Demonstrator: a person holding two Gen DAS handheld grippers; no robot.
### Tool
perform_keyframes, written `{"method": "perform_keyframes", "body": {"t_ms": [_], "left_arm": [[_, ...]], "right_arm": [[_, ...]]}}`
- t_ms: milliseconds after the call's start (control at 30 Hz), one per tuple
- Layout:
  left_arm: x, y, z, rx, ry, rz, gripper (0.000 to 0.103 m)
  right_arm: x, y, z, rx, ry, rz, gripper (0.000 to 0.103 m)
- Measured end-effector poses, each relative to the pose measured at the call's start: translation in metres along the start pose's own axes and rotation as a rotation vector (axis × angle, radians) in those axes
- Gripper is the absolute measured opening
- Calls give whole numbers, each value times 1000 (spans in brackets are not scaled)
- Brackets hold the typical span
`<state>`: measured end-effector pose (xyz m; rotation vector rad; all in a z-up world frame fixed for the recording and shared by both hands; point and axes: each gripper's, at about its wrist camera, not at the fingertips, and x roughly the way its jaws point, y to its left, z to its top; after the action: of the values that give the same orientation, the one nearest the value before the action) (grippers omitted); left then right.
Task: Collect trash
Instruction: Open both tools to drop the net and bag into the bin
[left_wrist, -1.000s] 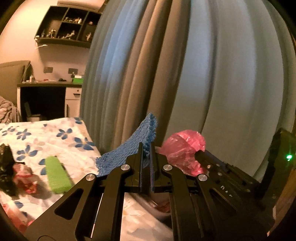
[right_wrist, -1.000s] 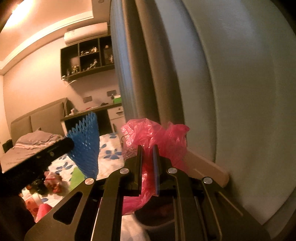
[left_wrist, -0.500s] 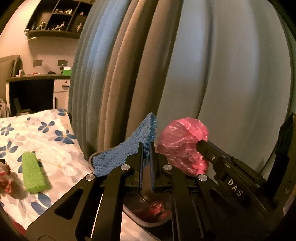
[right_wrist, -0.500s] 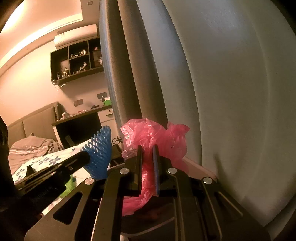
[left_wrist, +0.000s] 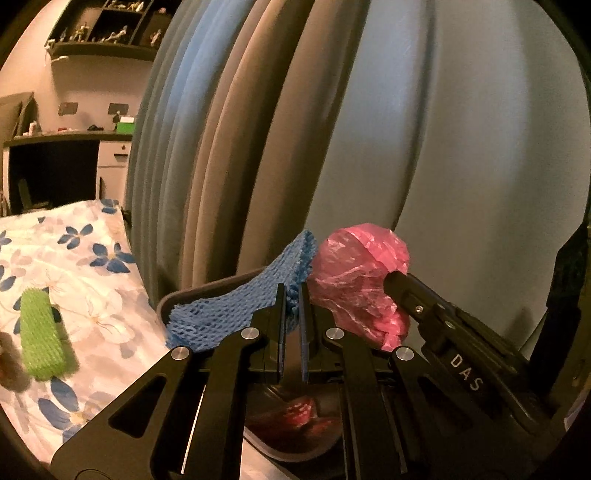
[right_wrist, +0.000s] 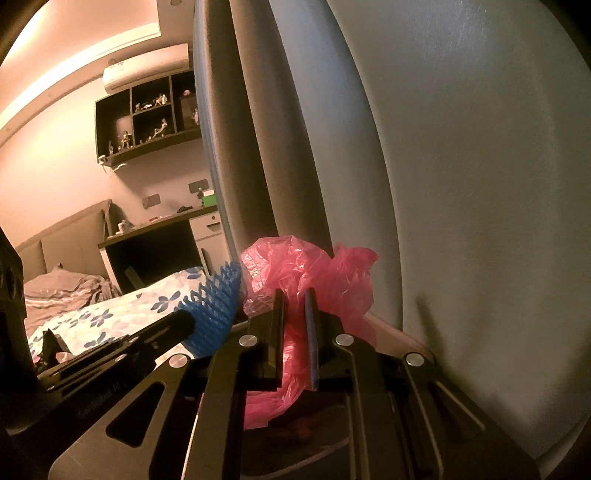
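Left tongs (left_wrist: 291, 295): jaws drawn narrow and clamped on a blue foam net (left_wrist: 236, 314). The net passes between the jaw tips, its longer part spreading out to the left of them and a short end standing up just above them. It hangs over the rim of a dark bin (left_wrist: 207, 288) that sits below the tongs against the bed's edge. Reddish scraps (left_wrist: 299, 410) lie inside the bin, directly under the jaws.

Right tongs (right_wrist: 295, 299): jaws likewise narrow and clamped on a crumpled pink plastic bag (right_wrist: 314, 273). The bag bunches above and behind the tips, and a tail of it hangs down between the jaws. In the left wrist view the bag sits just right of the blue net, close enough that I cannot tell whether they touch.

Both loads are held side by side above the bin, in front of a grey curtain (left_wrist: 406, 147).

A green foam net (left_wrist: 38, 332) lies on the flowered bedsheet (left_wrist: 92, 273), well left of the left tongs and apart from both.
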<state>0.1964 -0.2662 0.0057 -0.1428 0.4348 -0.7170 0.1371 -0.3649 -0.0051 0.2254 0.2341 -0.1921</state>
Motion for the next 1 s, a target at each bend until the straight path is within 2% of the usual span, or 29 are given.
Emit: {"method": "perform_keyframes", "body": {"t_ms": [200, 500, 567, 600, 633, 700, 733, 800, 833, 900, 1000], "left_arm": [[8, -3, -4, 11, 18, -12, 6], [15, 4, -10, -27, 50, -25, 6], [14, 7, -11, -41, 51, -28, 17], [14, 8, -11, -48, 50, -28, 28], [13, 10, -12, -57, 46, -19, 33], [10, 15, -11, -85, 37, -15, 52], [9, 18, -11, -106, 33, -18, 55], [6, 22, -11, -123, 27, -8, 60], [6, 24, -11, -125, 27, -1, 61], [5, 27, -12, -133, 25, 13, 72], [-1, 32, -13, -163, 20, 19, 76]], "right_arm": [[7, -3, 2, 5, 13, -3, 11], [15, -9, 4, 17, 24, 8, 12], [16, -12, 4, 28, 26, 20, 13], [16, -13, 5, 32, 26, 25, 16], [17, -14, 5, 35, 26, 27, 17], [18, -16, 4, 38, 27, 26, 20], [19, -17, 4, 43, 30, 28, 27], [20, -19, 3, 48, 31, 24, 32], [21, -20, 3, 48, 32, 21, 32], [21, -21, 3, 48, 36, 18, 33], [19, -22, 3, 53, 31, 14, 41]]}}
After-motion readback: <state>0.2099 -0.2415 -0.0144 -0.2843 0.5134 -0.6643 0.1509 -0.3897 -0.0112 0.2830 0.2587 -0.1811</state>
